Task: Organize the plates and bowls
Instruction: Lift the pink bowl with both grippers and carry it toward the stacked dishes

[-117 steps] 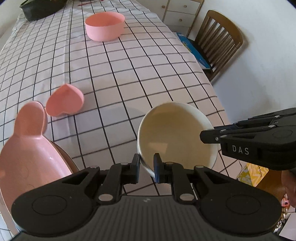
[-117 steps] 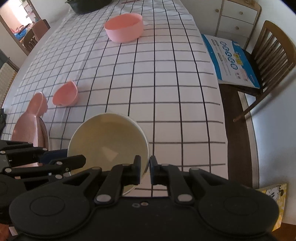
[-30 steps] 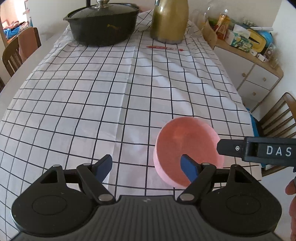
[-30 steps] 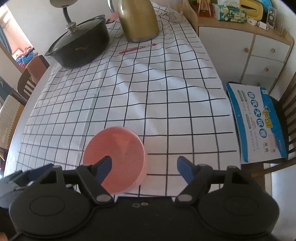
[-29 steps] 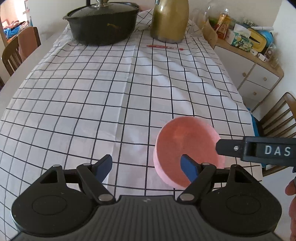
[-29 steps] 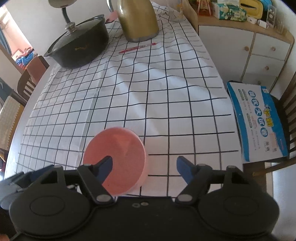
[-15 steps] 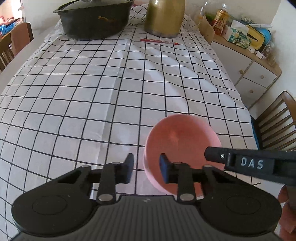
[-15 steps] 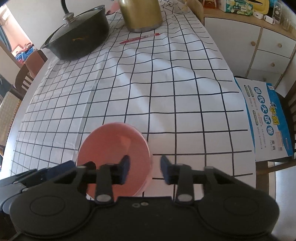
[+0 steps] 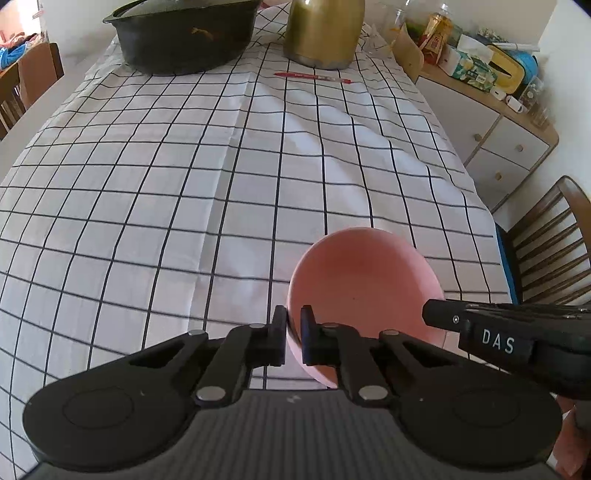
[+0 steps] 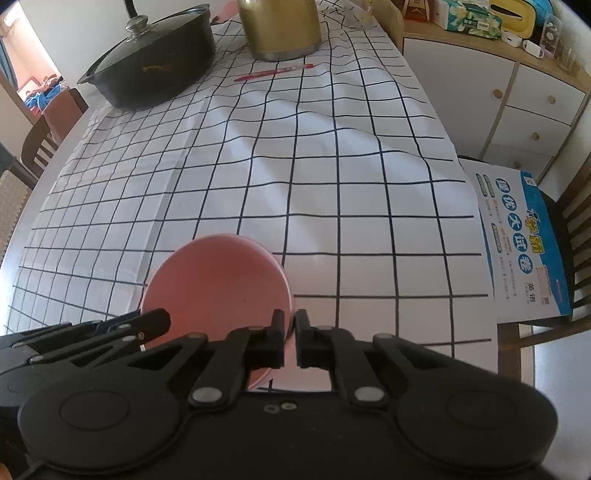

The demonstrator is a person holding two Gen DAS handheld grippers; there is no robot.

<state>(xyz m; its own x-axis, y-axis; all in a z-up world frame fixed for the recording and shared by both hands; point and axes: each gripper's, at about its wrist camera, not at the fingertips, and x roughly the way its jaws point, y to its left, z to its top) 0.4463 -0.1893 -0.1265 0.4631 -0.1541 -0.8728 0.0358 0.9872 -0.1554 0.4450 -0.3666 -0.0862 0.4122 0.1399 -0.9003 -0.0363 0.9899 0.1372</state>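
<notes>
Gripping from both sides, we have the pink bowl [image 9: 364, 284] pinched at its rim near the front edge of the table [image 9: 166, 192], which is covered in a white cloth with a black grid. On the left, our left gripper [image 9: 293, 334] is clamped on the bowl's left rim, one finger outside the wall and one inside, with only the thin wall between the pads. Moving rightward across the bowl, its open mouth tips toward us and slightly up, and its far rim stands over the cloth. On the bowl's right side, our right gripper [image 10: 290, 338] is likewise clenched on the rim, one finger within the bowl and the other outside it; from the left wrist view this gripper shows as a black bar reaching in from the right. Far back on the table sit a black lidded pot [image 10: 151, 70] at left, a brass-coloured kettle [image 10: 279, 27] to its right, and a red pen [image 10: 273, 72] lying before the kettle. Beyond the table's right edge are a white cabinet [image 10: 517, 99] and a wooden chair [image 9: 550, 240].
</notes>
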